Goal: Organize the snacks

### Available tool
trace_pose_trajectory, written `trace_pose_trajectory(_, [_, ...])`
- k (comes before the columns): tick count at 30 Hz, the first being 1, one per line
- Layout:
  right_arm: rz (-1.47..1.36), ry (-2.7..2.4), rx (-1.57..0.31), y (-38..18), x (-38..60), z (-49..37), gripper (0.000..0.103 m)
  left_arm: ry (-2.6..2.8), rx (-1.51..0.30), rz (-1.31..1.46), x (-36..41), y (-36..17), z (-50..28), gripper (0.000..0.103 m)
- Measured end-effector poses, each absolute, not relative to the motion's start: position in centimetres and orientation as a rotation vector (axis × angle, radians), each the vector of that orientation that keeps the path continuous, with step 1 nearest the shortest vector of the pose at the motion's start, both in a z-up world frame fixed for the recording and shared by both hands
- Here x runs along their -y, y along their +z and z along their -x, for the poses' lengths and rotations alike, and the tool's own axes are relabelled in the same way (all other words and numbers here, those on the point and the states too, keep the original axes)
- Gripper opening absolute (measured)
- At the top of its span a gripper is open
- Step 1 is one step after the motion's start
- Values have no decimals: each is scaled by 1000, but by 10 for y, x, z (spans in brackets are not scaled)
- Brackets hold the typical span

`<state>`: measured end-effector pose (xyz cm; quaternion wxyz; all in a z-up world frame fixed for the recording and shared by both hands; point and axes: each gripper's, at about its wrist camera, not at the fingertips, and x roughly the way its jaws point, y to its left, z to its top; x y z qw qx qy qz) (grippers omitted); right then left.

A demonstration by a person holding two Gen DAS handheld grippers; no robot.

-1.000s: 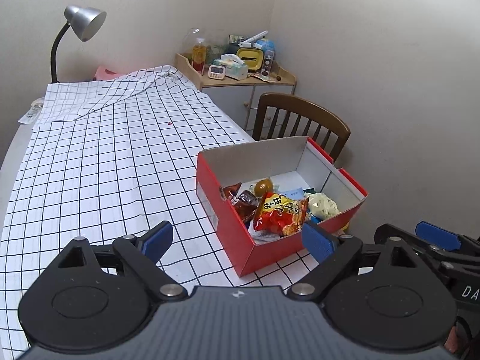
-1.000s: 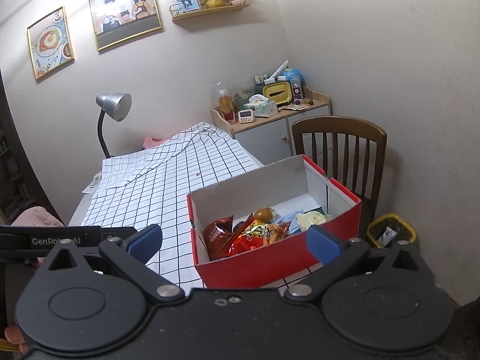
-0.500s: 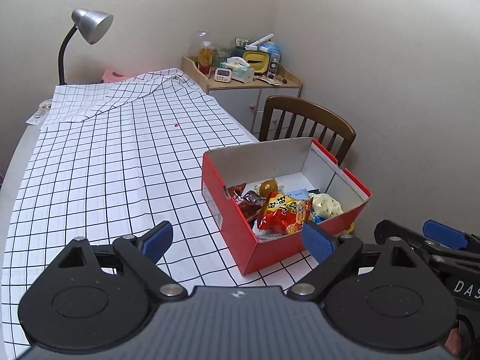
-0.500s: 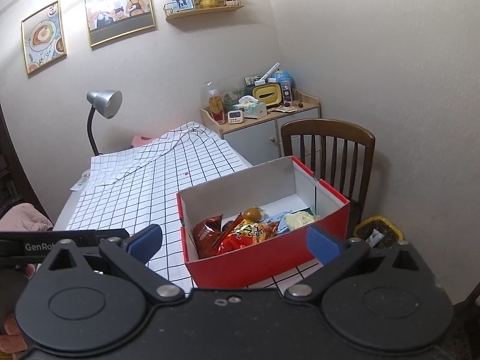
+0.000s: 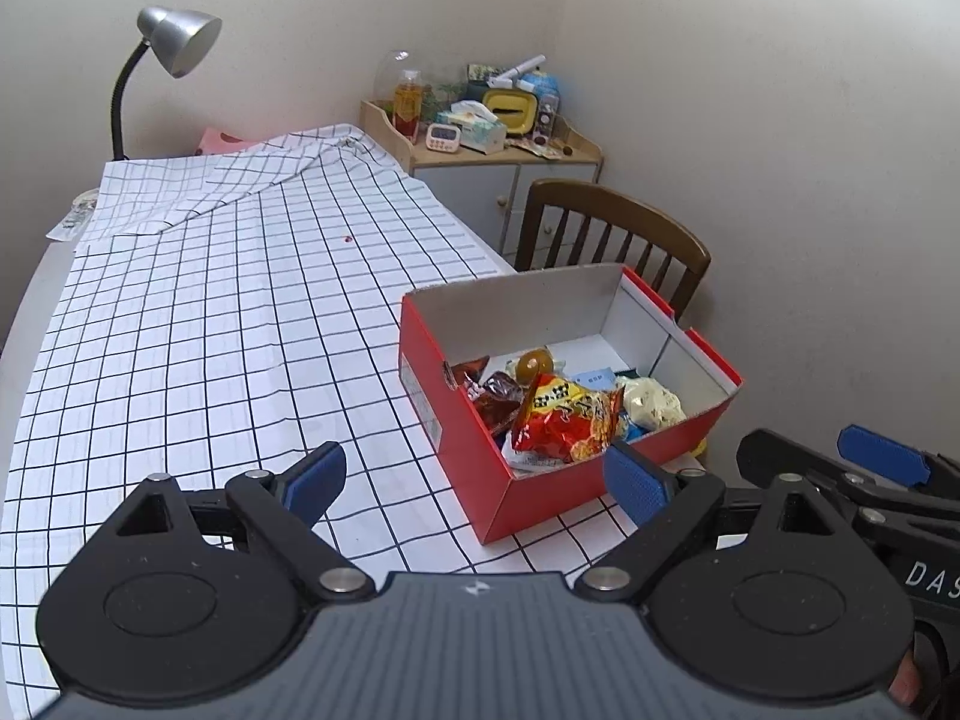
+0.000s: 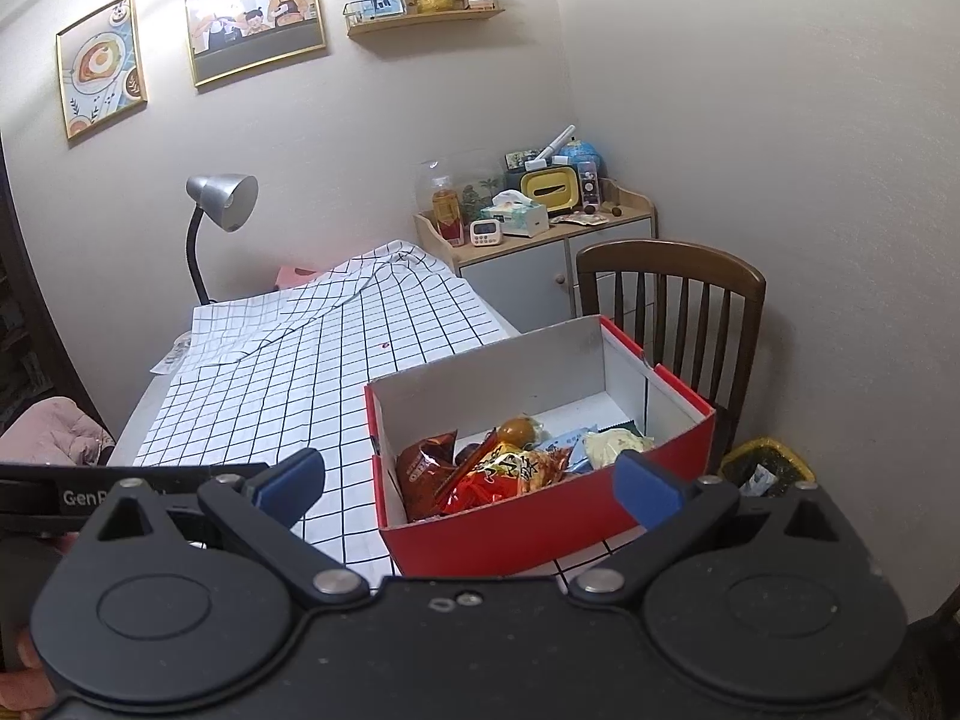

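A red cardboard box [image 5: 456, 414] [image 6: 540, 534] with white inner walls stands at the near right corner of the checked tablecloth. It holds several snacks: a red-orange packet [image 5: 564, 420] [image 6: 510, 474], a dark brown packet [image 5: 492, 396] [image 6: 423, 471], a round amber sweet [image 5: 534, 363] [image 6: 517, 429] and a pale bun [image 5: 651, 405] [image 6: 612, 444]. My left gripper [image 5: 477, 480] is open and empty, just in front of the box. My right gripper [image 6: 468, 483] is open and empty, also just short of the box; it shows at the right edge of the left wrist view [image 5: 882, 462].
The checked tablecloth [image 5: 210, 300] covers the table. A wooden chair [image 5: 612, 222] [image 6: 672, 282] stands behind the box. A silver desk lamp [image 5: 174, 42] is at the far end. A cluttered cabinet [image 6: 540, 234] stands in the corner. A yellow bin [image 6: 765, 468] sits on the floor.
Both grippers have drawn back and up a little from the box, so it sits slightly farther away. Both stay open and empty. The snacks have not moved.
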<state>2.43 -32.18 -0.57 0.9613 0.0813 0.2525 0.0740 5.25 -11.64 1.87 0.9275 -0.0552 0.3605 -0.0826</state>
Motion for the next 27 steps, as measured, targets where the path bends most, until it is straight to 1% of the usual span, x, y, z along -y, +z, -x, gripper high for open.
trace_pose_trajectory(18, [-159,155,-507,-5,322,-27,103,-183,-702,130,117,22,-52,93])
trace_pose_trajectory(27, [-157,157,-512,-6,321,-28,103,-175,-713,135,114,19,-53,93])
